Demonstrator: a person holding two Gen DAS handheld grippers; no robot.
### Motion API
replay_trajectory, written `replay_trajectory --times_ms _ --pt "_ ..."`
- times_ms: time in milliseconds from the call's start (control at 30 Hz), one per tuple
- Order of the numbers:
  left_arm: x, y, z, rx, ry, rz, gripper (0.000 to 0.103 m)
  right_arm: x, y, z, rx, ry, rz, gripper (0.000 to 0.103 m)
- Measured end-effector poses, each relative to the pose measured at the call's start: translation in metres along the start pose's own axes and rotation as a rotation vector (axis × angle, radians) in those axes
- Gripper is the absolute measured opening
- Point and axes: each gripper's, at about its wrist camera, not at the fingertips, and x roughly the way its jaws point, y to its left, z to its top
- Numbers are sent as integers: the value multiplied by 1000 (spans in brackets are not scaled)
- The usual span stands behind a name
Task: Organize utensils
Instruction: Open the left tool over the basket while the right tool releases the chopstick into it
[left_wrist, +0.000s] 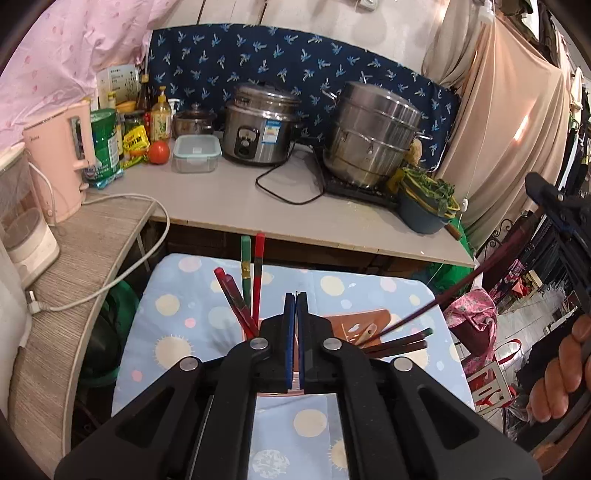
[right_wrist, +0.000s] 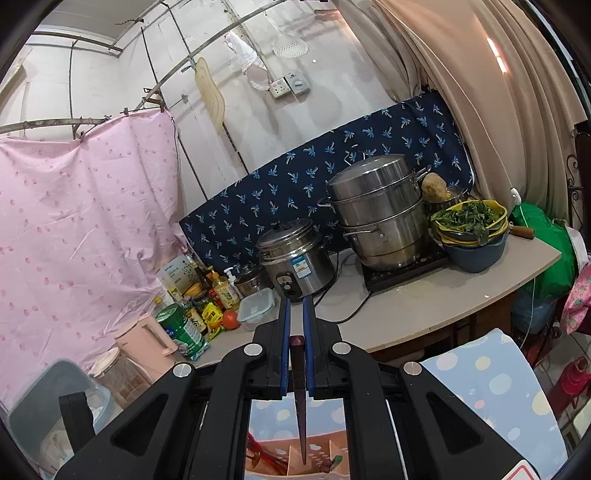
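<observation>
My left gripper (left_wrist: 296, 295) is shut and empty, held over an orange utensil holder (left_wrist: 369, 321) on a dotted blue cloth (left_wrist: 177, 306). Red and green chopsticks (left_wrist: 251, 280) stand in the holder's left part; dark chopsticks (left_wrist: 402, 341) lean out of its right part. My right gripper (right_wrist: 296, 306) is shut on a dark maroon chopstick (right_wrist: 300, 398) that points down over the holder (right_wrist: 314, 450). In the left wrist view that chopstick (left_wrist: 454, 291) slants from the right gripper (left_wrist: 554, 206) down toward the holder.
Behind is a counter (left_wrist: 236, 199) with a rice cooker (left_wrist: 262, 125), a steel steamer pot (left_wrist: 373, 136), a bowl of greens (left_wrist: 424, 199), a food box (left_wrist: 195, 151), a tomato, bottles and a pink kettle (left_wrist: 61, 162). A side shelf (left_wrist: 66, 280) with a cable lies left.
</observation>
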Motion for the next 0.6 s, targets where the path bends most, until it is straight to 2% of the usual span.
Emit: replay_trajectory --times_ms 400,600 --pt "46 8 -19 -20 84 -5 1 55 -14 -61 -53 187 -35 7" --pt "50 11 -21 -37 87 4 5 50 -16 -67 -72 198 -49 15"
